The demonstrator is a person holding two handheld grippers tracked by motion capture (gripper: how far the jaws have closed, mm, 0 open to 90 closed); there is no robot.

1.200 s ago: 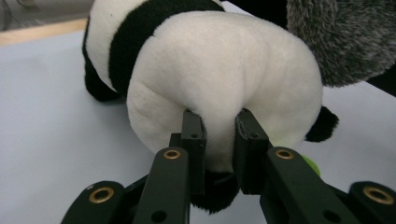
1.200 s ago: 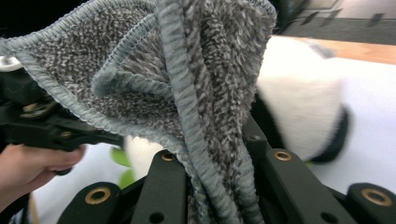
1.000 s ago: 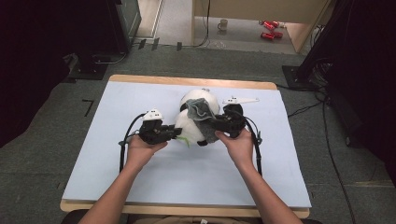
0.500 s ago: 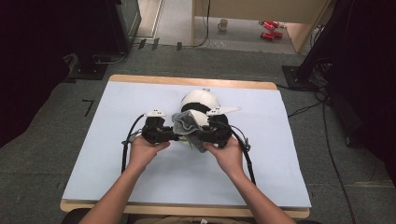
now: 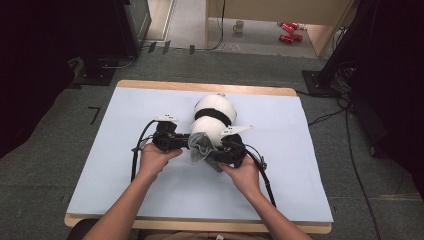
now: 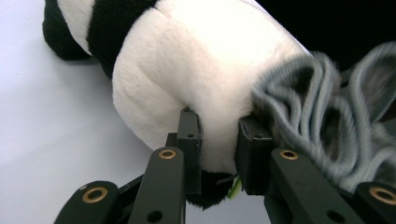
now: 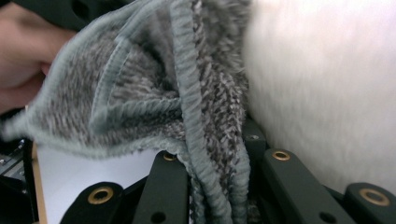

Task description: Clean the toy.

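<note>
A black-and-white plush toy (image 5: pixel 215 116) lay at the centre of the high view on the pale blue surface (image 5: pixel 100 165), its lower end toward the person. A grey knitted garment (image 5: pixel 201 145) was bunched against that lower end, just below centre frame. The left gripper (image 5: pixel 186 141), held in the person's left hand (image 5: pixel 155 157), sat left of centre and reached rightward to the toy. In the left gripper view its fingers (image 6: pixel 189 140) were pinching a fold of the toy's white fur (image 6: pixel 205 79) at lower centre, with the grey garment (image 6: pixel 327 126) crowding the right side of the frame and touching the right-hand finger. The right gripper (image 5: pixel 216 156), held in the right hand (image 5: pixel 245 176), sat just right of centre, below the toy. In the right gripper view its fingers (image 7: pixel 254 140) were closed on a ribbed strip of the garment (image 7: pixel 140 102) at lower centre, the knit spreading to the upper left while white fur (image 7: pixel 327 84) covered the right half. A hand (image 7: pixel 21 65) showed at the left edge of that view. A cable (image 5: pixel 262 172) trailed from the right gripper toward the lower right.
</note>
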